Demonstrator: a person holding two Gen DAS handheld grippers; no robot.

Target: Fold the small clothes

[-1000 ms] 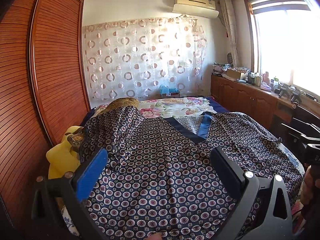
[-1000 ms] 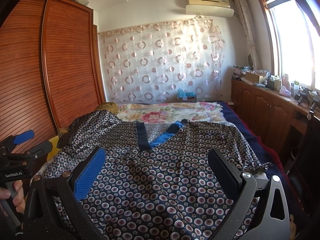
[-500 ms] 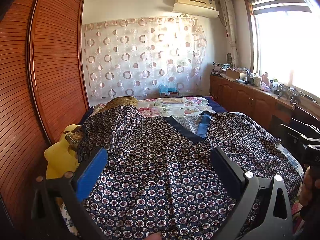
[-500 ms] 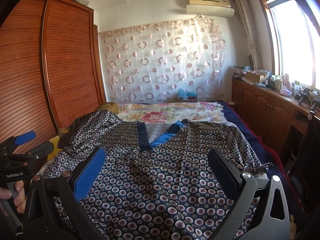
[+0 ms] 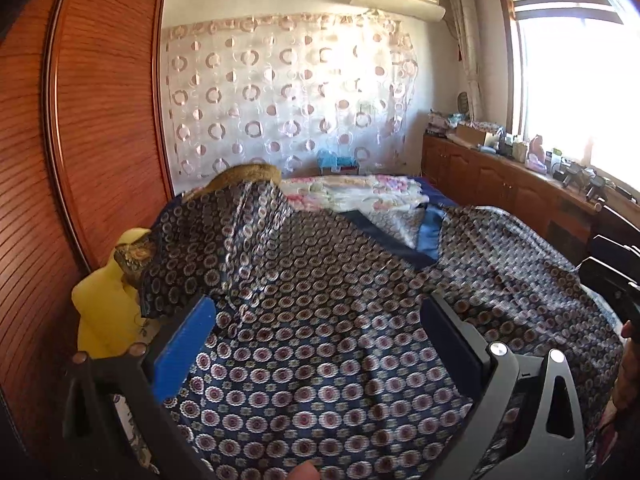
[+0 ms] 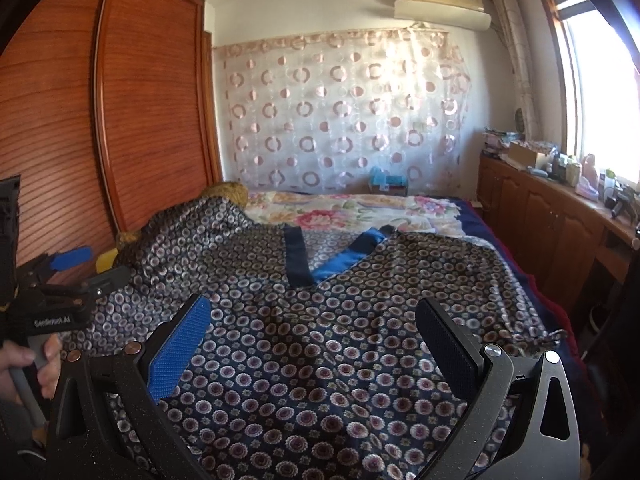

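A navy satin garment printed with small round medallions (image 6: 320,340) lies spread face-up across the bed (image 6: 472,216), its blue-trimmed neckline (image 6: 316,256) toward the floral quilt (image 6: 352,208). The left claw (image 5: 320,344) hangs above the cloth, spread wide and gripping nothing. The right claw (image 6: 316,344) is likewise wide apart over the garment's lower part, holding nothing.

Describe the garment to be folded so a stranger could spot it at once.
Start at the bed beside the wooden wardrobe. Spread over its near half lies a dark blue robe printed with small round medallions. Its plain blue collar band separates it from the pale floral quilt behind it.
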